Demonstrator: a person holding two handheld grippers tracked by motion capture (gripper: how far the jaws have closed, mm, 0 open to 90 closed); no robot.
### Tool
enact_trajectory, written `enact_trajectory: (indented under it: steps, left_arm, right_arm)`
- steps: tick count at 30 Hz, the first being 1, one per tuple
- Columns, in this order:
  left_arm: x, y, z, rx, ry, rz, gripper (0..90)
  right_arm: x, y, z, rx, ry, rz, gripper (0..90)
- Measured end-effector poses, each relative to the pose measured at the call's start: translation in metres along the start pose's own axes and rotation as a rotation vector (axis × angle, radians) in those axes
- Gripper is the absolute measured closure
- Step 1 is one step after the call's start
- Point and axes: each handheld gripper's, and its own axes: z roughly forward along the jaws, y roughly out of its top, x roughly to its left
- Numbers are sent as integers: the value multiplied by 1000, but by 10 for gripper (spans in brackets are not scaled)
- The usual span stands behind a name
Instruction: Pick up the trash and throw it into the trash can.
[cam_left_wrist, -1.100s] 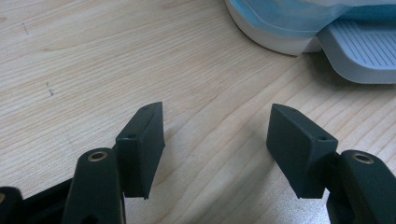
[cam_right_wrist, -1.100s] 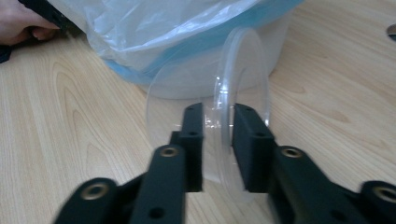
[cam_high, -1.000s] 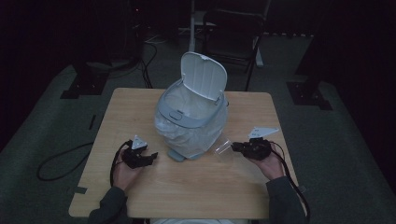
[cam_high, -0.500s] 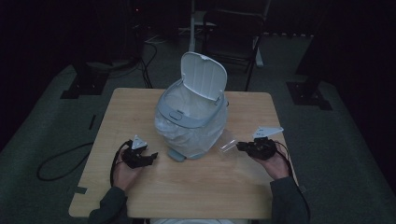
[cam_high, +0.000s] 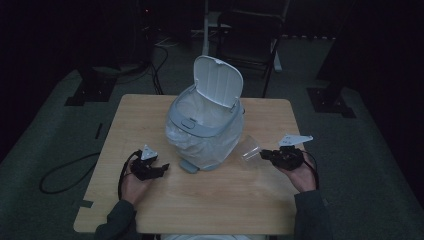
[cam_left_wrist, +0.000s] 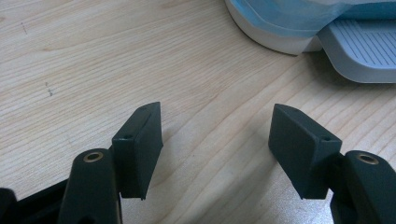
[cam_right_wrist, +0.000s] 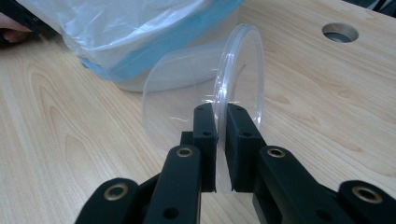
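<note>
A small white pedal bin (cam_high: 205, 127) lined with a clear plastic bag stands mid-table, its lid (cam_high: 217, 80) tipped up and back. My right gripper (cam_high: 265, 154) is shut on the rim of a clear plastic cup (cam_high: 248, 149), held on its side just right of the bin. In the right gripper view the cup (cam_right_wrist: 196, 98) sits pinched at its rim between the jaws of my right gripper (cam_right_wrist: 221, 122), with the bagged bin (cam_right_wrist: 140, 42) close behind. My left gripper (cam_high: 162, 167) rests open on the table, left of the bin's foot pedal (cam_high: 186, 166); nothing lies between its fingers (cam_left_wrist: 140, 144).
The wooden table (cam_high: 150, 120) has a round cable hole (cam_right_wrist: 340, 32) near its right edge. A chair (cam_high: 250, 35) and stand bases stand on the dark floor behind the table. A cable (cam_high: 65, 172) loops off the table's left side.
My right gripper with the cup has shifted slightly right and away from the bin, lifting a little. The left gripper has stayed put.
</note>
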Motion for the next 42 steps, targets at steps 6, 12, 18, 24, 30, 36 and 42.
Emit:
enact_trajectory:
  steps: [6, 12, 18, 24, 30, 36, 42]
  left_arm:
    - [0, 0, 0, 2, 1, 0, 359]
    - [0, 0, 0, 1, 0, -2, 359]
    - [0, 0, 0, 1, 2, -2, 359]
    - [0, 0, 0, 1, 4, -1, 359]
    - [0, 0, 0, 2, 4, -1, 359]
    - [0, 0, 0, 2, 3, -2, 359]
    - [0, 0, 0, 2, 3, -1, 359]
  right_arm:
    - [0, 1, -5, -12, -19, -4, 832]
    - [0, 5, -16, -44, -40, -3, 832]
    - [-1, 8, -25, -66, -63, 4, 833]
    - [-4, 12, -34, -104, -83, 24, 832]
    - [-5, 17, -42, -116, -95, 22, 833]
    - [-6, 23, -46, -114, -102, 9, 832]
    - [-6, 30, -47, -112, -110, 3, 833]
